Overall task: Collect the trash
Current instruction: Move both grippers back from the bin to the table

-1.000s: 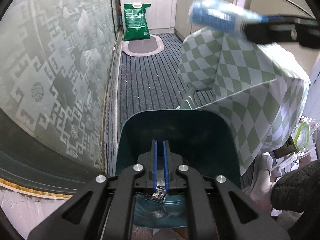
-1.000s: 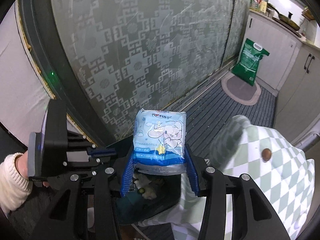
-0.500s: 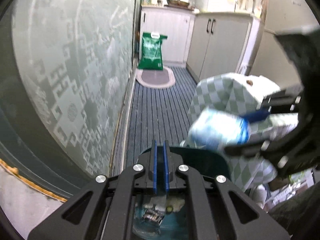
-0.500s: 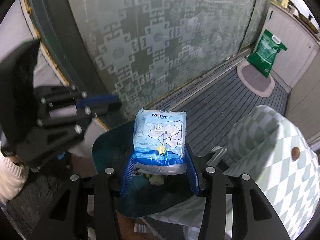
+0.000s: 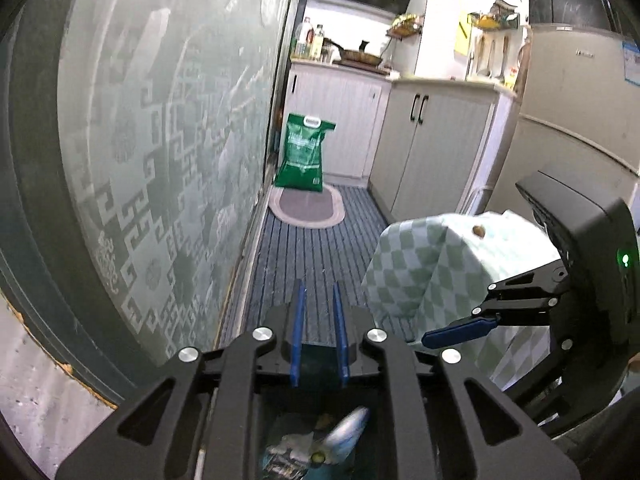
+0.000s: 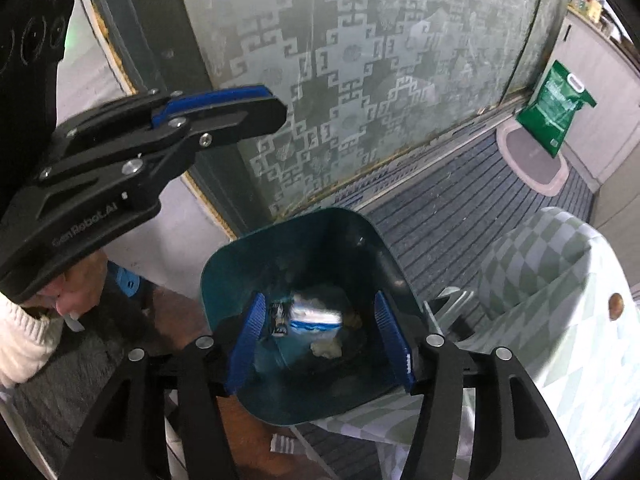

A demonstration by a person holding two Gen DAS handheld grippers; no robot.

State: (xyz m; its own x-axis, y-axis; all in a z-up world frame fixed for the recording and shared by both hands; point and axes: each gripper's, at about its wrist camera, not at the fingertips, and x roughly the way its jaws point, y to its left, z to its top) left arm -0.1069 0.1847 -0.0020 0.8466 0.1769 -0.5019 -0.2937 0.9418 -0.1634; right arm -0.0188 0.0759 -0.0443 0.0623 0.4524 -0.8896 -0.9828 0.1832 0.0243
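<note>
The right tool (image 6: 322, 344) points steeply down over the open mouth of the teal trash bin (image 6: 224, 264). Its jaws have just been opening and now stand apart, with nothing clamped between them. The blue-and-white packet (image 6: 316, 316) lies loose inside the bin, blurred, among other scraps on the bin floor; in the left wrist view the same packet (image 5: 346, 432) appears as a pale smear low in the bin. The left tool (image 5: 318, 336) is held above and to the side of the bin, pointing along the striped floor mat (image 5: 316, 248). Its jaws have just been opening a little; the blue pads stand slightly apart and grip nothing. A hand (image 6: 76, 288) in a white knit sleeve (image 6: 20, 340) carries the left tool. The table (image 6: 560, 320), covered in green-and-white checked cloth, stands just beside the bin, and a small brown round object (image 6: 616, 306) rests on its top.
</note>
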